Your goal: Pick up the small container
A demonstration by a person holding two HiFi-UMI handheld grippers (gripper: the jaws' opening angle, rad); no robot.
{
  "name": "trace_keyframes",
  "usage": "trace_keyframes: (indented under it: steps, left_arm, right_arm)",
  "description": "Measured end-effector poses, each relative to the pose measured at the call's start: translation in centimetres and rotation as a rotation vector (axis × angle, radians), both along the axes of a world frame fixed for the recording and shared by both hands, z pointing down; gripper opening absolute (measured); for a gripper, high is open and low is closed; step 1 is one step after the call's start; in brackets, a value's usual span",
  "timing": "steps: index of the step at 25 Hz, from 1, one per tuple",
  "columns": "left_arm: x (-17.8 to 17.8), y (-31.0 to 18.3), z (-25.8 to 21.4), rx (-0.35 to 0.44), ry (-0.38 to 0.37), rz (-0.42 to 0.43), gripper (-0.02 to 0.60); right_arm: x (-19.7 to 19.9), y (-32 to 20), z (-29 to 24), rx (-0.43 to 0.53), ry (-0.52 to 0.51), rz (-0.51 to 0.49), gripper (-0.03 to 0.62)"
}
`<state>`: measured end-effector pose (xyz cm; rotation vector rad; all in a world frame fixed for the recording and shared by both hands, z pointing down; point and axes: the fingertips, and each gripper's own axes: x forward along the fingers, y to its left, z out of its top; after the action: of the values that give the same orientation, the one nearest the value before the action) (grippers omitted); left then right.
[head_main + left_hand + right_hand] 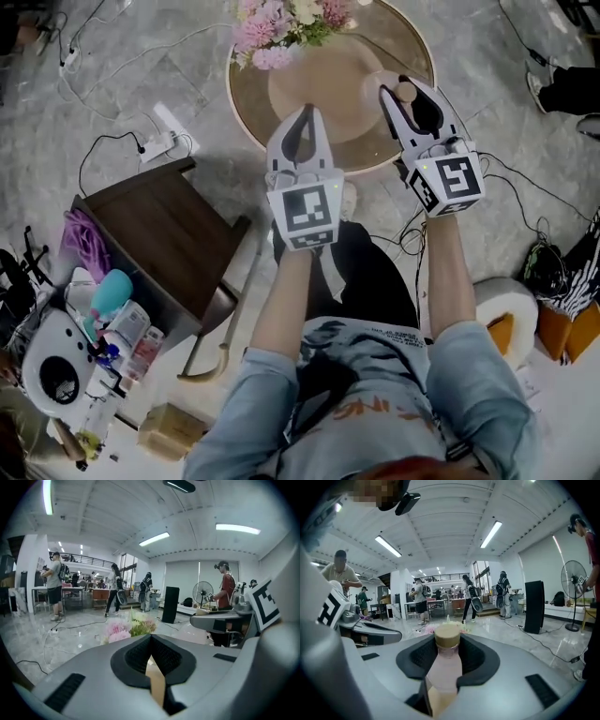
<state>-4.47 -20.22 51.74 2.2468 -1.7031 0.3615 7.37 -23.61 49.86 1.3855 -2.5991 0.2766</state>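
Observation:
The small container is a pale pink see-through bottle with a tan cap. It sits upright between the black pads of my right gripper, which is shut on it. In the head view the right gripper holds the container's cap above the right part of the round tan table. My left gripper hangs beside it over the table's near edge, its jaws closed together with nothing between them. The left gripper shows only the tan table through a slit below its pads.
Pink and white flowers stand at the table's far left. A dark wooden side table and a power strip with cables lie to the left. Clutter fills the lower left. People, a black speaker and a fan stand far off.

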Motion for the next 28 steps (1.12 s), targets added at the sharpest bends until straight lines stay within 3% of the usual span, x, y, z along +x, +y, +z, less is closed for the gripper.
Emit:
trace_keyframes:
  steps: [15, 22, 28]
  left_arm:
    - [1.7, 3.2, -17.3, 0.170, 0.063, -0.084, 0.023]
    - [1.6, 3.4, -22.0, 0.236, 0.078, -0.115, 0.023]
    - [1.4, 3.2, -23.6, 0.297, 0.012, -0.122, 0.023]
  right_arm:
    - [2.0, 4.0, -17.6, 0.115, -0.076, 0.021, 0.146]
    - [2.5, 4.8, -22.8, 0.151, -0.093, 0.052, 0.146]
    - [2.3, 5.5, -24.6, 0.182, -0.082, 0.033, 0.146]
